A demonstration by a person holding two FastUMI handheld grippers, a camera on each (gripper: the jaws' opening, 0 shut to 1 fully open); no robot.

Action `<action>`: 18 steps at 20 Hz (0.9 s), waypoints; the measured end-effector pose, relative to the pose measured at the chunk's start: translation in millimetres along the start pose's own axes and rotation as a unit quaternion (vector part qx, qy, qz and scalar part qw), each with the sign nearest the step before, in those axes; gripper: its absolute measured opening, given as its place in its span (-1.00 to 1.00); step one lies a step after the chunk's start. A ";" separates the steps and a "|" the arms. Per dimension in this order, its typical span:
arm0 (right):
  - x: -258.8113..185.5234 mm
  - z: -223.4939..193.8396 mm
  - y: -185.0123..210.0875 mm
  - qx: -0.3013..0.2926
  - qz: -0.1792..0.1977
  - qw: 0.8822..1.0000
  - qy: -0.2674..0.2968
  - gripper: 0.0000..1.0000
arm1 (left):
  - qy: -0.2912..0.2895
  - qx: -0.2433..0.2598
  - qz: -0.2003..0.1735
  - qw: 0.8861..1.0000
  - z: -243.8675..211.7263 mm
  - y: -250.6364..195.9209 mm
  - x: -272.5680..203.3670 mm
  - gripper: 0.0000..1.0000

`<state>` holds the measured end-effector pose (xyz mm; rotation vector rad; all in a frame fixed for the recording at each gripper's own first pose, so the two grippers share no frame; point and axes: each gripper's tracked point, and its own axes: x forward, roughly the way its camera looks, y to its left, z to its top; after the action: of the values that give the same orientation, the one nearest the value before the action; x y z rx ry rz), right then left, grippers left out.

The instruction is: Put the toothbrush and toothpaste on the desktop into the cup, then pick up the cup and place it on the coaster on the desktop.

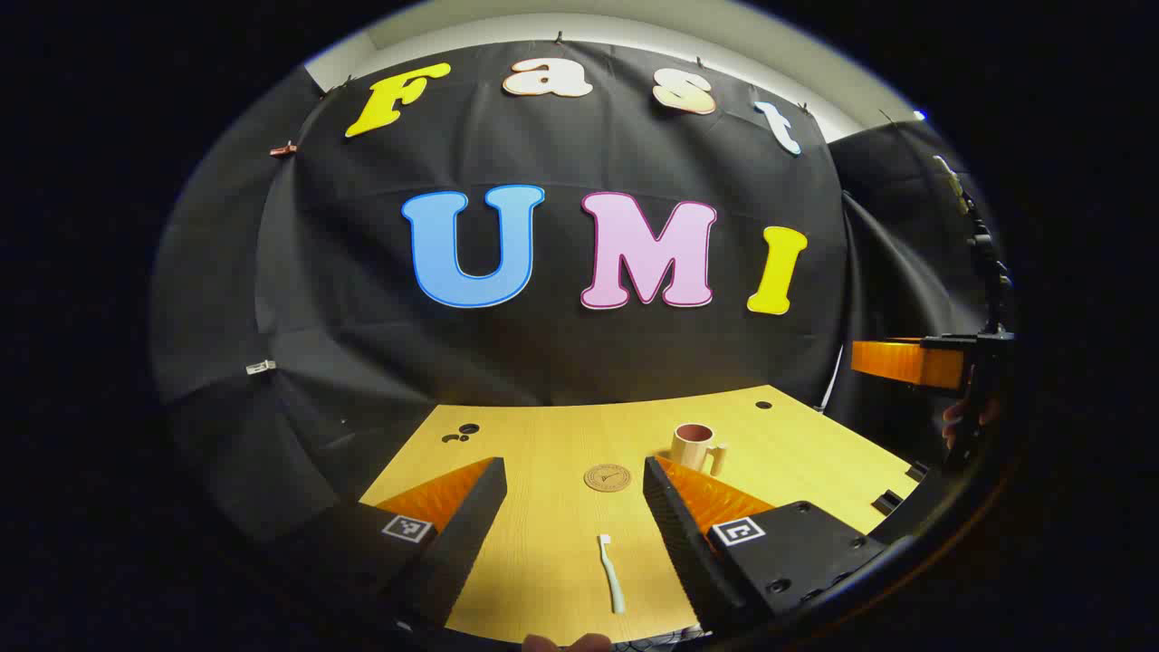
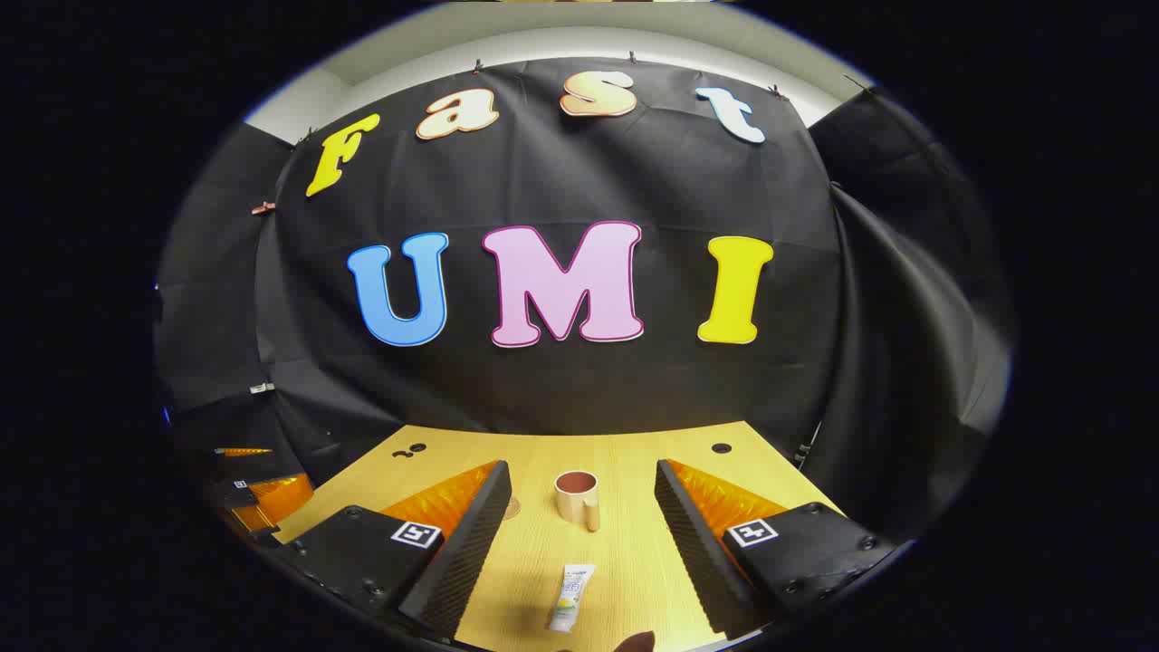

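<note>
toothbrush [image 1: 612,573] nearest | coaster [image 1: 607,477] behind | cup [image 1: 695,445] right of coaster

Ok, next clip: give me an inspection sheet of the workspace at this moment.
Surface: wooden desktop, pale, with small round holes near its far edge.
Job's things: toothbrush lying flat between the left gripper's fingers; toothpaste lying flat in front of the right gripper; cup upright and empty, handle toward the camera; coaster bare, apart from the cup.
Clutter: nothing seen.
Grippers: left gripper open above the desktop, holding nothing; right gripper open, holding nothing.
Cables: nothing seen.
Surroundings: black cloth wall behind the desktop.
</note>
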<state>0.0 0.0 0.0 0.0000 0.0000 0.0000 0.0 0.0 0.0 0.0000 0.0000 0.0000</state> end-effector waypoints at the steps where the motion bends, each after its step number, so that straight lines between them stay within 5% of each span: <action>1: -0.2 -0.2 0.0 0.000 0.000 1.000 0.000 0.96 | 0.000 0.000 0.000 1.000 0.8 0.1 0.0 0.92; 15: 4.3 -0.6 2.2 0.000 0.000 1.000 0.006 0.96 | 0.003 0.003 -0.001 1.000 -2.8 2.6 5.1 0.93; 18: 10.7 -20.9 -2.9 -0.011 -0.016 0.998 0.059 0.96 | 0.006 0.002 0.000 1.000 -7.7 3.4 5.6 0.92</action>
<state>10.7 -2.9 -20.9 -0.0216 0.1187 -0.0330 5.6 3.4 -7.7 0.0050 0.0112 -0.0002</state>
